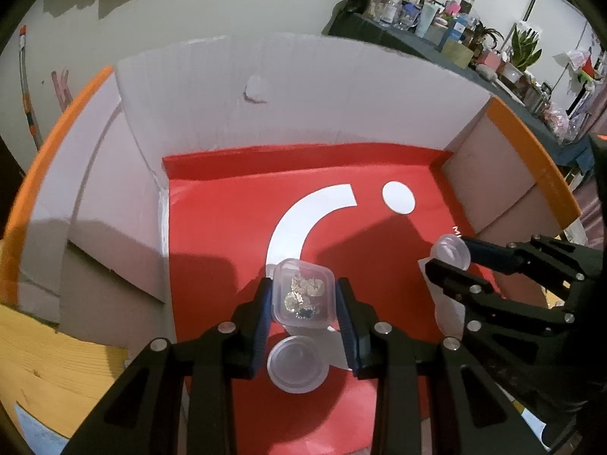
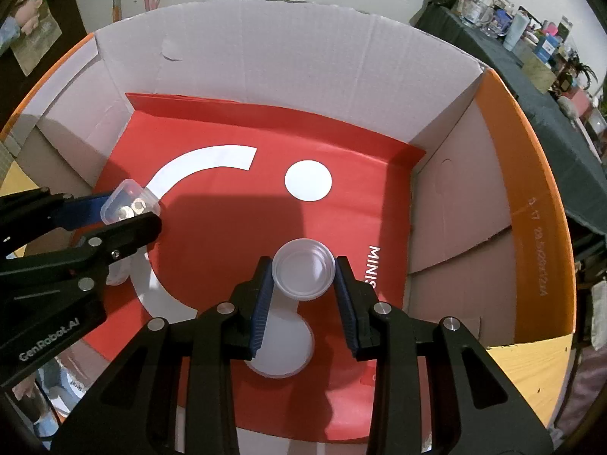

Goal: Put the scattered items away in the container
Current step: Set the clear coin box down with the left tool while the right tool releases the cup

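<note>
Left claw (image 2: 131, 214) marked "GenRobot.AI"; red sheet (image 2: 235, 208) reads "MINIS".

Inside the cardboard box (image 2: 265, 57), a printed sheet (image 2: 235, 212) covers the floor, its far edge folded up against the far wall. Above the sheet, the left tool (image 1: 305, 297) holds a small square case (image 1: 303, 294) near the box's left side; the right tool (image 2: 303, 275) holds a round cup (image 2: 303, 273) nearer the middle. Another round cup (image 1: 297, 364) lies on the sheet, below the left tool. A cluttered shelf (image 2: 531, 49) stands beyond the box's far right corner.
</note>
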The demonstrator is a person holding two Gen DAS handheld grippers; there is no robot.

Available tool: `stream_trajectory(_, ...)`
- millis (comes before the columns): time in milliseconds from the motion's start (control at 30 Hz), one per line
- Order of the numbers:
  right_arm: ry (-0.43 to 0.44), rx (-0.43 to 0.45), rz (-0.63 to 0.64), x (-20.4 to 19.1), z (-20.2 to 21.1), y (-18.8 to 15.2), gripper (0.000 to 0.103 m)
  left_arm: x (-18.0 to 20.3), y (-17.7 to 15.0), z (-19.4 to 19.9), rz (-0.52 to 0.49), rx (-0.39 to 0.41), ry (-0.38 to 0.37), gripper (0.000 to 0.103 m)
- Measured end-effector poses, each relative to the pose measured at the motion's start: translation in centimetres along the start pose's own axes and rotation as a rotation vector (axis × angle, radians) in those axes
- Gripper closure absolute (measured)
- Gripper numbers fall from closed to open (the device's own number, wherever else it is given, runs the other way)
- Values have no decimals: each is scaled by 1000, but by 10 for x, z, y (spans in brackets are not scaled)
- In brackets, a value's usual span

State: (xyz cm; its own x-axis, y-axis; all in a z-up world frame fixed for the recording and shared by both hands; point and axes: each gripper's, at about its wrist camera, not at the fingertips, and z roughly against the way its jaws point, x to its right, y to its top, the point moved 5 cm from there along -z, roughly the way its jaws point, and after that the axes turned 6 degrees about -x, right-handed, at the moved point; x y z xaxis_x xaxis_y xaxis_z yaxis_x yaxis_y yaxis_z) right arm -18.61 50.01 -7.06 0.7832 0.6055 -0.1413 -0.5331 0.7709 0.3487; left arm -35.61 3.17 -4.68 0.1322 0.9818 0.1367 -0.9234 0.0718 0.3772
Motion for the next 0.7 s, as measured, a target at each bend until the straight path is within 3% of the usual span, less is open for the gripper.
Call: stream_trajectory(700,-3,-12,-2,-2,-9,-2,72,0,-3,-5,-35,-3,45,68)
